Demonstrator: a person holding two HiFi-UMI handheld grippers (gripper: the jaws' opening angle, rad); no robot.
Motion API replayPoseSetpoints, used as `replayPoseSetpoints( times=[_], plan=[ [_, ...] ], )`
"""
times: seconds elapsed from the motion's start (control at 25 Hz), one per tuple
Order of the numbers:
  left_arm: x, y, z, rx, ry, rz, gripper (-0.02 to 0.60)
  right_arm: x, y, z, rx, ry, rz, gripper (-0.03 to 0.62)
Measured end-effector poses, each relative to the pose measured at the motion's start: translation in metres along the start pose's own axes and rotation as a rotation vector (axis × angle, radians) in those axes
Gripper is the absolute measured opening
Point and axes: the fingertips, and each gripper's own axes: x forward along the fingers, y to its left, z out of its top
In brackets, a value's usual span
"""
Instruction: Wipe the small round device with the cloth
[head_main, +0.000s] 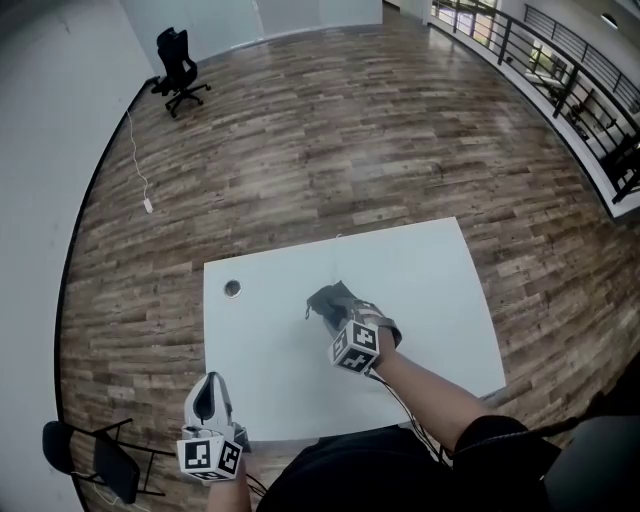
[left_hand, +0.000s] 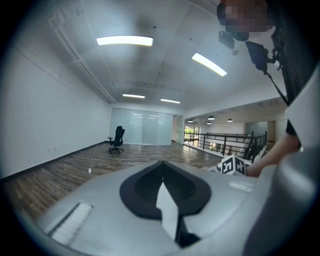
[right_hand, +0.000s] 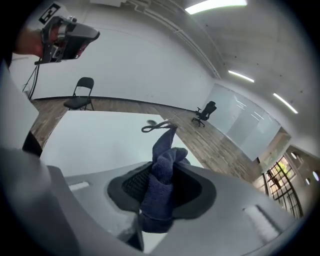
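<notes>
Silvery and flat, the small round device (head_main: 232, 288) lies alone on the white table (head_main: 420, 290), toward the upper left part of the tabletop in the head view and close to the left edge. Nothing touches it, so I judge the wiping itself has not begun.

To its right, near the middle of the table, the right gripper (head_main: 342, 315) has its jaws clamped on the dark-blue cloth (right_hand: 161, 190). The right gripper view shows a thick bunch pinched between the pads, with a fold and a thin loop sticking out past the tips.

The step in hand looks like carrying the cloth over to the device. To do it well, bring the free fold down flat on the device's top, so that soft cloth meets it and not the jaw tips. Press lightly and wipe in short strokes — a small loose disc may skate across a smooth tabletop.

The left gripper (left_hand: 161, 167) hangs at the lower left of the head view, beyond the table's near corner. Its jaws are together with nothing between them. It could steady the device's rim if the device slides.
</notes>
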Motion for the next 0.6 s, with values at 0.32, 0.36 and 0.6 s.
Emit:
replayPoseSetpoints(
  times=[0.32,0.36,0.6],
  plan=[
    [0.004,-0.01,-0.007,-0.004,0.008,-0.028,0.008,0.009,0.043,-0.008,-0.049,0.039,0.114,0.114],
    [0.002,-0.009,-0.007,-0.004,0.012,-0.026,0.008,0.01,0.046,-0.011,-0.04,0.042,0.121,0.114],
    [-0.003,-0.001,-0.016,-0.01,0.054,-0.019,0.008,0.017,0.064,-0.034,0.035,0.1,0.173,0.114]
  ],
)
